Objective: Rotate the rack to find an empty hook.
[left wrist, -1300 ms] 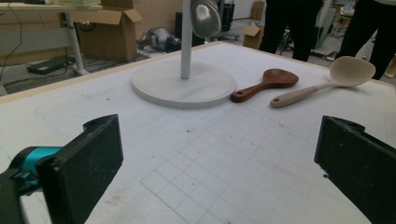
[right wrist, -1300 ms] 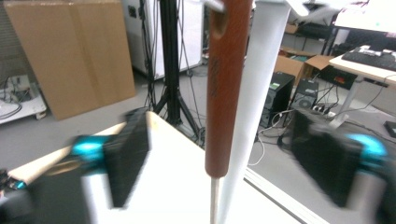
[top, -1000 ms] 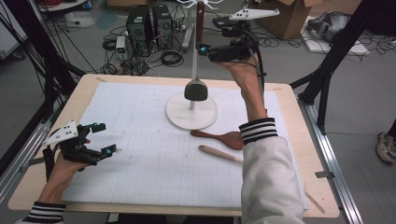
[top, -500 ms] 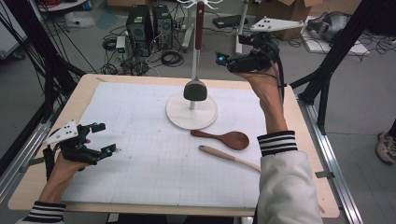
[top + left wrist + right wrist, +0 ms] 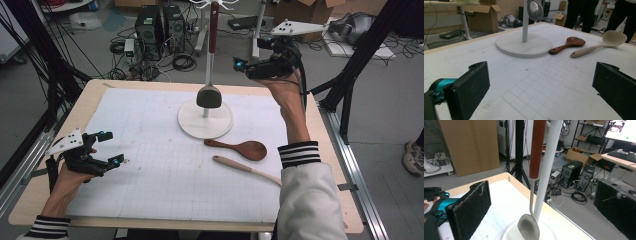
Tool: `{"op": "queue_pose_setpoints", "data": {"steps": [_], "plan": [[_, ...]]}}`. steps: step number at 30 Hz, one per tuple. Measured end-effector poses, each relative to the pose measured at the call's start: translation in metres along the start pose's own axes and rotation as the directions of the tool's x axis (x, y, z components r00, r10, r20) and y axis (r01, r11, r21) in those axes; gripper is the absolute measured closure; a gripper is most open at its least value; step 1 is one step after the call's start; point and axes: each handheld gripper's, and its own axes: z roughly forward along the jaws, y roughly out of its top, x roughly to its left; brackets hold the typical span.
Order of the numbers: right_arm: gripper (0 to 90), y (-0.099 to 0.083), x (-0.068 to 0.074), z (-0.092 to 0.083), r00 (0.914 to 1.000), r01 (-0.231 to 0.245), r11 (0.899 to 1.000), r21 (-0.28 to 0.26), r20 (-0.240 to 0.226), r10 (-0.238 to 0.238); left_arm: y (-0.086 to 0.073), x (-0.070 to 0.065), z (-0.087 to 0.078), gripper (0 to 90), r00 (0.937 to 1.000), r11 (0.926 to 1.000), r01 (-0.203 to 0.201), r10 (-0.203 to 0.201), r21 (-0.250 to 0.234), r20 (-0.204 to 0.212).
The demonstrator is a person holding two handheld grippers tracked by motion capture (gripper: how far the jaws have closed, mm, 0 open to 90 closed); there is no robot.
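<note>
A white stand with a round base and a thin pole is at the table's far middle. A metal spoon with a red-brown handle hangs on it, bowl down. In front lie a dark wooden spoon and a pale wooden spoon. My right gripper is held high to the right of the handle, open, with handle and pole between and beyond its jaws. My left gripper rests open near the left edge, facing the stand base and both spoons.
A white gridded mat covers the wooden table. Computer towers, cables and cardboard boxes sit on the floor behind. Black frame legs flank both sides. A shoe is at the far right.
My right gripper has drawn back to the right, away from the hanging spoon's handle, and the forearm has shifted right with it. The left gripper has not moved.
</note>
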Motion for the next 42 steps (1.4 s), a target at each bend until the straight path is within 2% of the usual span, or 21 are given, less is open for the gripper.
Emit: {"op": "queue_pose_setpoints", "data": {"steps": [20, 23, 28, 33, 41, 42], "plan": [[2.5, 0.003, -0.005, -0.001, 1.0, 0.004, 1.0, 0.008, 0.002, -0.004, -0.001, 0.002, 0.0, 1.7, 1.0, 1.0, 0.001, -0.001, 0.003, 0.003], [10.4, 0.006, -0.006, -0.002, 1.0, 0.006, 1.0, 0.003, -0.006, -0.006, -0.001, 0.002, 0.0, 1.7, 1.0, 1.0, 0.001, -0.001, 0.003, 0.004], [38.5, 0.01, -0.011, -0.007, 0.9998, -0.003, 1.0, -0.017, -0.021, 0.003, -0.001, 0.002, 0.0, 1.7, 1.0, 1.0, 0.005, -0.005, 0.002, 0.005], [59.9, 0.014, -0.014, -0.009, 0.9994, -0.008, 1.0, -0.024, -0.034, 0.007, -0.002, 0.002, 0.001, 1.7, 0.9999, 1.0, 0.01, -0.01, 0.001, 0.008], [88.8, 0.022, -0.02, -0.003, 0.9992, 0.009, 1.0, 0.003, -0.04, -0.009, -0.002, 0.002, 0.0, 1.7, 0.9999, 0.9999, 0.011, -0.011, 0.001, 0.008], [89.8, 0.023, -0.021, -0.003, 0.9992, 0.011, 1.0, 0.011, -0.039, -0.011, -0.002, 0.003, 0.0, 1.7, 0.9999, 1.0, 0.008, -0.008, 0.001, 0.006]]}}
